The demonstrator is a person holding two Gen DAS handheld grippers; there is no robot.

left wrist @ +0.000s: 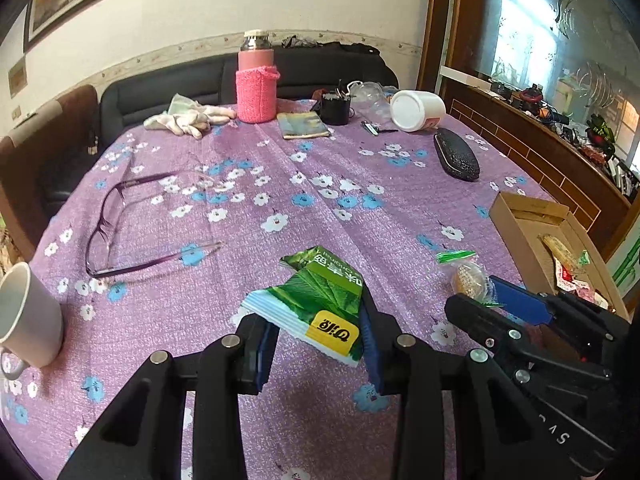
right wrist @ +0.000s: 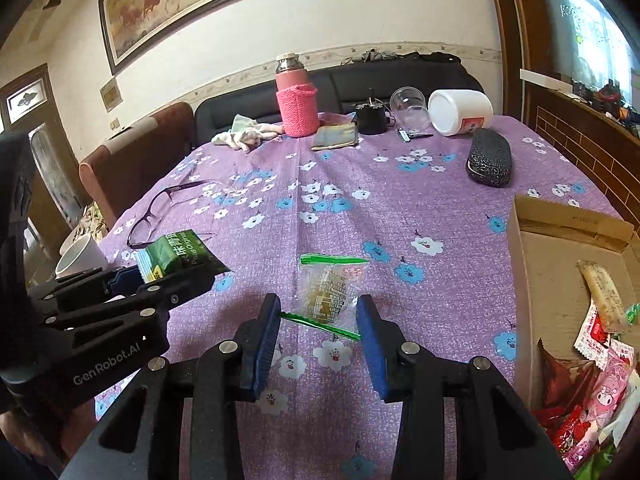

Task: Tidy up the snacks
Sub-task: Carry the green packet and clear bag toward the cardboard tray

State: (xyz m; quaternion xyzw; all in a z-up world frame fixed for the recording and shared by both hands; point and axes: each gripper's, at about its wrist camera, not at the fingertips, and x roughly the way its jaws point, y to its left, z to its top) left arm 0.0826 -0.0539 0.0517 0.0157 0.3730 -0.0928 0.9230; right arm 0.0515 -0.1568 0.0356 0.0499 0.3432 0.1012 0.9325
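My left gripper (left wrist: 318, 338) is shut on a green snack packet (left wrist: 320, 300) and holds it above the purple flowered tablecloth (left wrist: 248, 184); the packet also shows in the right wrist view (right wrist: 176, 254). My right gripper (right wrist: 320, 332) is open, its blue pads either side of a clear-wrapped yellow snack with green edges (right wrist: 330, 294) that lies on the cloth; the snack shows in the left wrist view (left wrist: 468, 276). A cardboard box (right wrist: 532, 280) at the right holds several snack packets (right wrist: 592, 392).
Purple glasses (left wrist: 120, 224) and a white mug (left wrist: 24, 312) lie at the left. A pink flask (left wrist: 256, 80), gloves (left wrist: 188, 118), a booklet (left wrist: 302, 124), a white jar (left wrist: 416, 110) and a black glasses case (left wrist: 456, 158) sit at the back.
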